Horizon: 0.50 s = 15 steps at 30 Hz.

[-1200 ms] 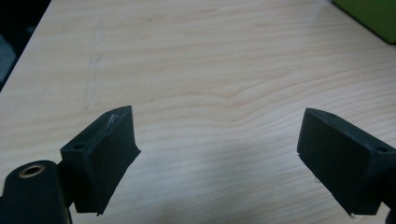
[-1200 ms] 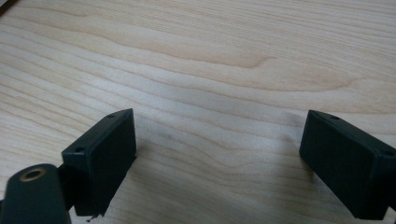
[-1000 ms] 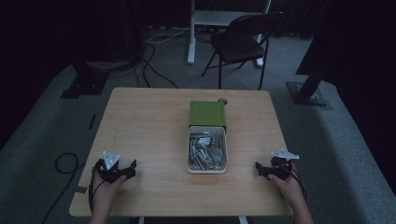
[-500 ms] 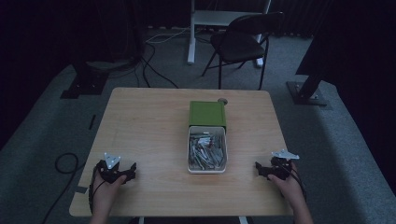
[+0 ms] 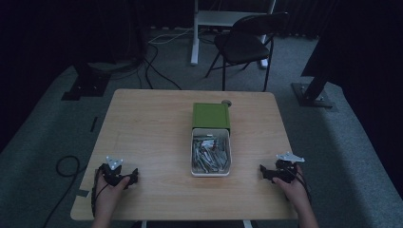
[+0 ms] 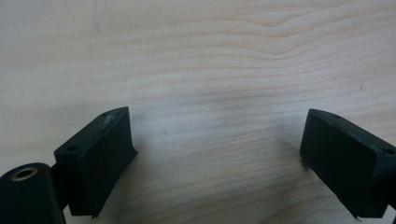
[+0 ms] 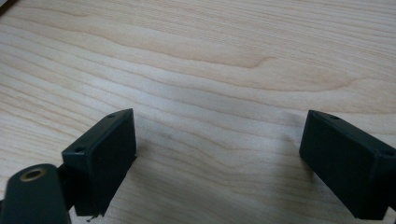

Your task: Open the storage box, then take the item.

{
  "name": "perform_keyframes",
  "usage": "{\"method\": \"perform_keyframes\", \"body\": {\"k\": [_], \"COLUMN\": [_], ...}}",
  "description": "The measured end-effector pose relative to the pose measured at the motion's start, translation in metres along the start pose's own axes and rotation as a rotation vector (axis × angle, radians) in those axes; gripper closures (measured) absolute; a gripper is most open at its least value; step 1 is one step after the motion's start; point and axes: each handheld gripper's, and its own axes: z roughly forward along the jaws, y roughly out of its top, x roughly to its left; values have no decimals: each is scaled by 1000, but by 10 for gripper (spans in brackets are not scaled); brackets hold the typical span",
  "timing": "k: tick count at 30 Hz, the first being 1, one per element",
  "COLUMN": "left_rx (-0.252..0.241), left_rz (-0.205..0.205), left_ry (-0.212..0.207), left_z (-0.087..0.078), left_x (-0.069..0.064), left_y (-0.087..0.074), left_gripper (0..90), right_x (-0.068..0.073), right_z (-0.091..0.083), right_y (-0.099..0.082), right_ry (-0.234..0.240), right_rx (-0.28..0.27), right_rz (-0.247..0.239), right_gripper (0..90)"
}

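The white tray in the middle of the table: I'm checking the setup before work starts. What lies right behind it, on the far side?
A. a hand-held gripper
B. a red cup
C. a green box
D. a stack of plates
C: in the high view a green box sits against the far end of the white tray.

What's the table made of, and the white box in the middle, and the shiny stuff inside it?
The table looks like pale wood or a wood-look top: wavy grain lines, smooth matte surface. The white box seems to be plastic, plain and smooth, though it could be something else. The pieces inside look like metal, grey and glinting, but they are too small to name.
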Motion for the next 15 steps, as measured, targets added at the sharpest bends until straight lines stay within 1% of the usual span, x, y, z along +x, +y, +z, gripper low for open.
{"method": "perform_keyframes", "body": {"k": [9, 11, 12, 14, 15], "left_rx": [3, 3, 4, 3, 3], "left_rz": [-3, -2, -3, -4, -4], "left_ry": [7, 7, 6, 6, 6], "left_z": [1, 1, 1, 1, 1], "left_x": [0, 0, 0, 0, 0], "left_y": [1, 1, 1, 1, 1], "left_gripper": [92, 91, 91, 90, 89], "right_x": [0, 1, 1, 3, 3], "right_z": [0, 0, 0, -2, -2], "right_y": [0, 0, 0, -1, -1], "right_ry": [1, 6, 10, 35, 35], "right_rx": [0, -1, -1, -11, -11], "right_rz": [-1, -7, -10, 12, 12], "right_gripper": [105, 105, 105, 105, 105]}}
